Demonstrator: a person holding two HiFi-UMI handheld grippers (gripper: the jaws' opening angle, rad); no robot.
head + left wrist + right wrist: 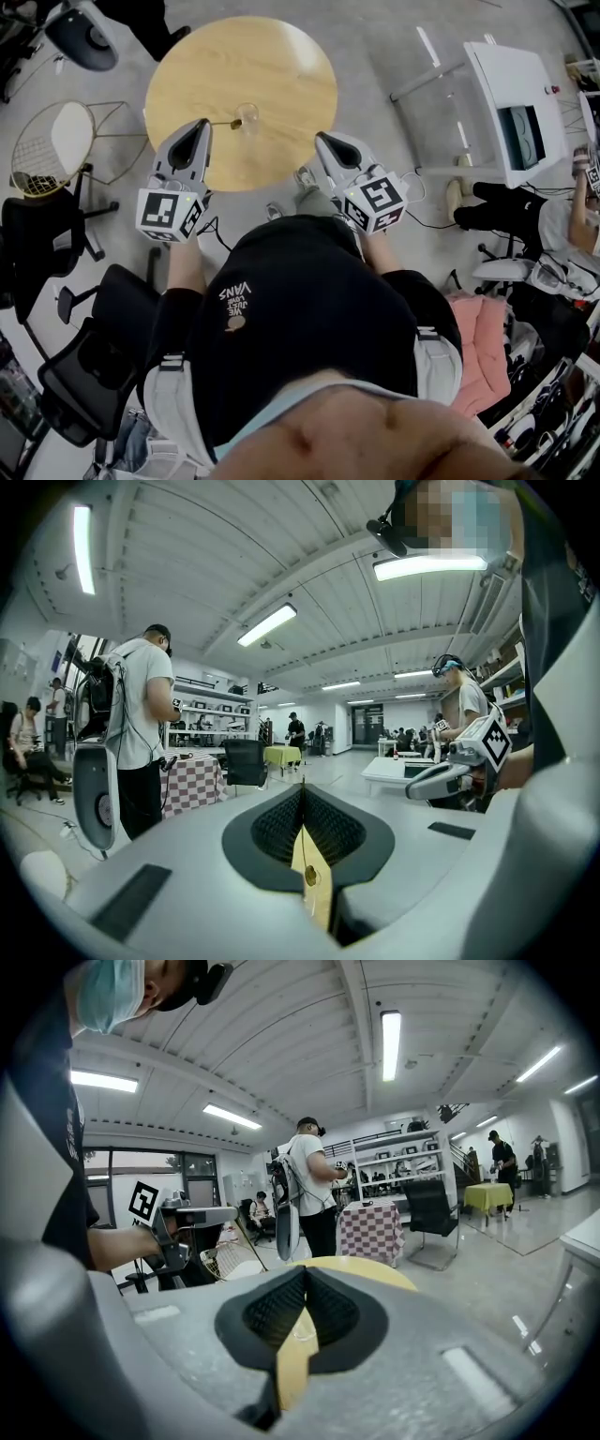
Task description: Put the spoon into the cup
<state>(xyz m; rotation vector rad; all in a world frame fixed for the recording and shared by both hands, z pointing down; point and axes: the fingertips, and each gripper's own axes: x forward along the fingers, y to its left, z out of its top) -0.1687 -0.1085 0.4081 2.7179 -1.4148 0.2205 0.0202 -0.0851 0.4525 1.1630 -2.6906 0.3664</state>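
A clear glass cup (247, 115) stands near the middle of a round wooden table (281, 66). A thin spoon (223, 123) lies flat just left of it. My left gripper (201, 128) hovers at the table's near left edge, jaws shut and empty, its tip close to the spoon's handle. My right gripper (321, 141) is at the near right edge, also shut and empty. In the left gripper view the shut jaws (302, 791) leave a slit that shows the table and the small cup (307, 875). In the right gripper view the shut jaws (305, 1273) sit before the table (375, 1275).
A wire-frame chair (52, 145) stands left of the table, with black office chairs (89, 375) nearer me. A white desk (511, 103) is at the right, a seated person (548, 220) beside it. Other people stand in the room (141, 733).
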